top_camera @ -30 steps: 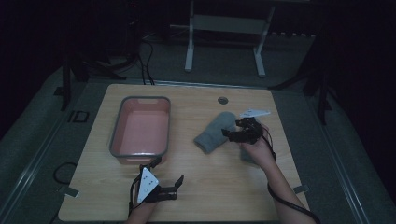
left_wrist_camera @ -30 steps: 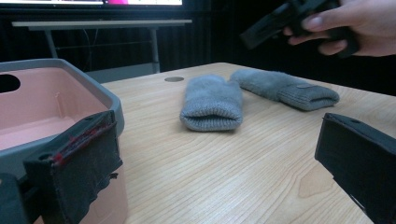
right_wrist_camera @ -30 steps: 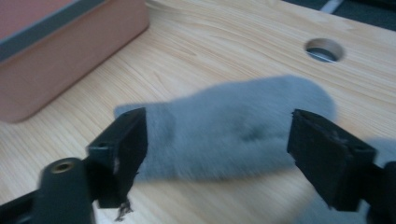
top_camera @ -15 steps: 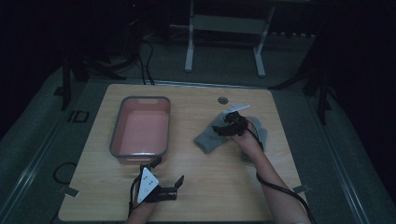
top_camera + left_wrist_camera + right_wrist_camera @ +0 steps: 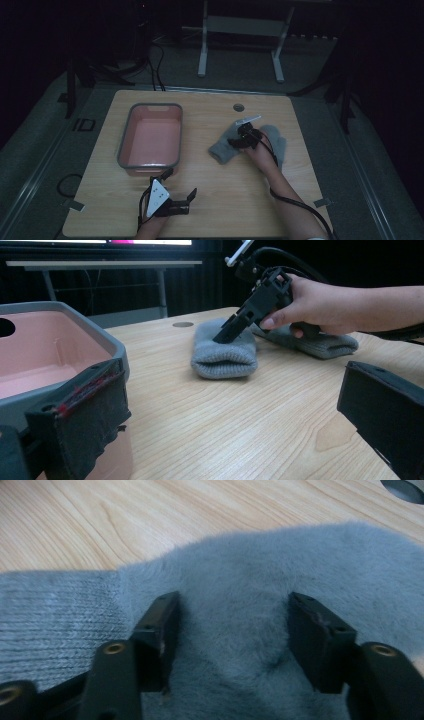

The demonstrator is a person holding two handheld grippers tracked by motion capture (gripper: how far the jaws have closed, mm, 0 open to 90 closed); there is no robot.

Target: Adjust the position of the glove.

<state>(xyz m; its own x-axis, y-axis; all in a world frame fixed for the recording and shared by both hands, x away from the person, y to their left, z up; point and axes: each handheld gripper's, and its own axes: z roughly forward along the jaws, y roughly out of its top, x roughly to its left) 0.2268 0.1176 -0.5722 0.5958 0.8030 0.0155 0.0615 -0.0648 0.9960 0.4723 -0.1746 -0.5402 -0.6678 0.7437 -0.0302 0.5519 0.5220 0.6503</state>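
Softly fuzzy grey mitten [image 5: 260, 580] dimples under the right gripper [image 5: 232, 640], jaws apart

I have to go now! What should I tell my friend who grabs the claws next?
Right claw: open, jaws pressed down on the near grey mitten, fuzzy fabric between them, not yet pinched.
Left claw: open, holding nothing, low over the table's near edge, beside the pink bin.
Second grey mitten lies just behind the right hand.
Bin holds nothing. Neither mitten has been lifted yet.
Likely next: close the right claw on the mitten and carry it, probably to the bin, then fetch the other.
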